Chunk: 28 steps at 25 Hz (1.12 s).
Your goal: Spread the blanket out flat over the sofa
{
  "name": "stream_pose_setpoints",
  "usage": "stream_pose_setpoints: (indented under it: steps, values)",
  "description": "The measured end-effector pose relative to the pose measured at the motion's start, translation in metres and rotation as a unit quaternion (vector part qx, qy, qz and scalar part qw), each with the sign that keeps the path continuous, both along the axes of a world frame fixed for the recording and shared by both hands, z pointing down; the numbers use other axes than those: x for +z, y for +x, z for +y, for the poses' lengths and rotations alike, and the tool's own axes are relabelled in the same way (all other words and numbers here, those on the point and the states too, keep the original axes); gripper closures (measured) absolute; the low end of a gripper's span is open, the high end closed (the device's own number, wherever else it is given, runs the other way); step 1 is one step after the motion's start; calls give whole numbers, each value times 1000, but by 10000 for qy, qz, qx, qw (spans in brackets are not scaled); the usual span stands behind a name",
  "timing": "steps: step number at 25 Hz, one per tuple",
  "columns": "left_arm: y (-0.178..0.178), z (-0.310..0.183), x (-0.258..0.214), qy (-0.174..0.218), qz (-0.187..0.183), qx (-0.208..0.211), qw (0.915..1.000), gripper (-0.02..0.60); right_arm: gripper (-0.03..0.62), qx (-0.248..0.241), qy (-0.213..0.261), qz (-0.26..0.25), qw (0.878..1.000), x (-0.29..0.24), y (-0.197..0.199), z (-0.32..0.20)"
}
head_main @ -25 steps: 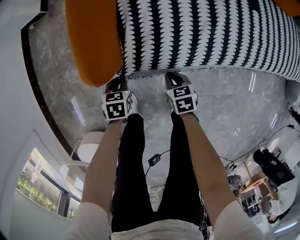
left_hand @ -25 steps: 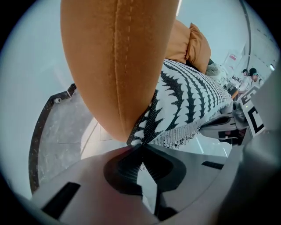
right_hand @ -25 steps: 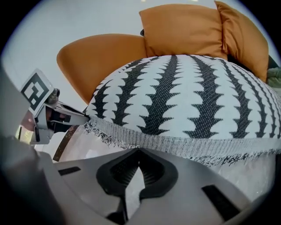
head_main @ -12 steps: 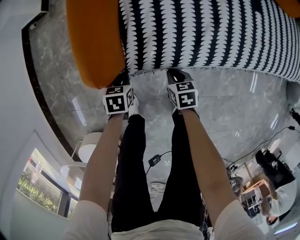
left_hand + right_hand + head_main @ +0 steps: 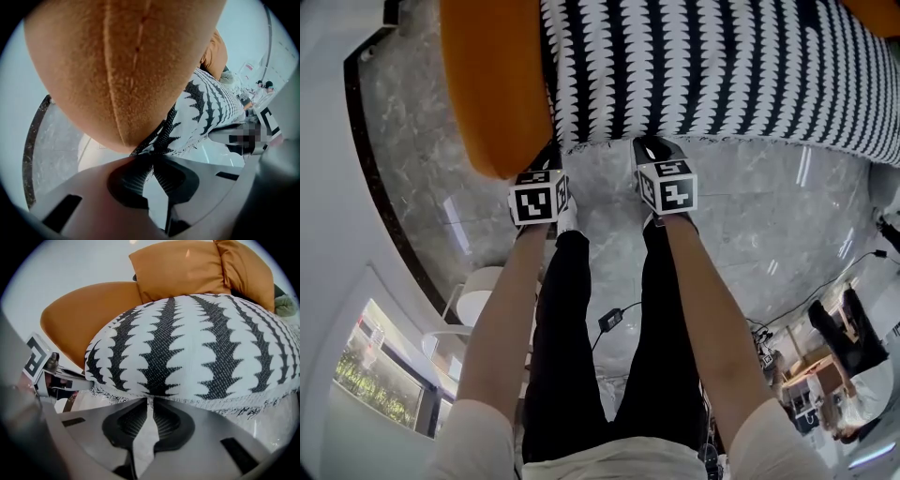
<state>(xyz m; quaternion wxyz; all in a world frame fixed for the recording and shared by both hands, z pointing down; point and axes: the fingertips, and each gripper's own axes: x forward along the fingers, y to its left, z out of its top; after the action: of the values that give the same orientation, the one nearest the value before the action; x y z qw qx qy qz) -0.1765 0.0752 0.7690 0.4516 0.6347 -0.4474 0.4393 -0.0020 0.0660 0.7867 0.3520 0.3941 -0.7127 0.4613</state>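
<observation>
There is one blanket (image 5: 722, 66), black and white in toothed stripes, and one orange sofa (image 5: 492, 84). The blanket lies draped over the sofa's seat, with its fringed hem hanging over the front edge above the marble floor (image 5: 750, 216). Two orange cushions (image 5: 180, 270) (image 5: 246, 270) lean at the back of the sofa, side by side. The person holds two hand-held grippers, each carrying one marker cube (image 5: 539, 200) (image 5: 667, 186).

The left hand-held gripper (image 5: 152, 157) has its jaws drawn together, pinching the blanket's corner where the cloth meets the sofa's rounded orange arm. The right hand-held gripper (image 5: 150, 401) is also closed to a thin slit, its tips clamped on the fringed hem further along the front edge. Both point steeply down at the hem, near each other.
</observation>
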Motion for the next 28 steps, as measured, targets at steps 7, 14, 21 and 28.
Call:
stream_pose_setpoints:
  steps: [7, 14, 21, 28]
  values:
    - [-1, 1, -1, 49, -2, -41, 10000, 506, 563, -99, 41, 49, 9999, -2, 5, 3]
    - [-3, 8, -7, 42, 145, 6, 9999, 469, 563, -103, 3, 133, 9999, -10, 11, 10]
    - [-2, 14, -17, -34, 280, 1, 9996, 421, 563, -163, -28, 185, 9997, -25, 8, 18]
    - [-10, 24, -38, -40, 256, -18, 9997, 356, 563, -246, 37, 111, 9996, -45, 2, 25]
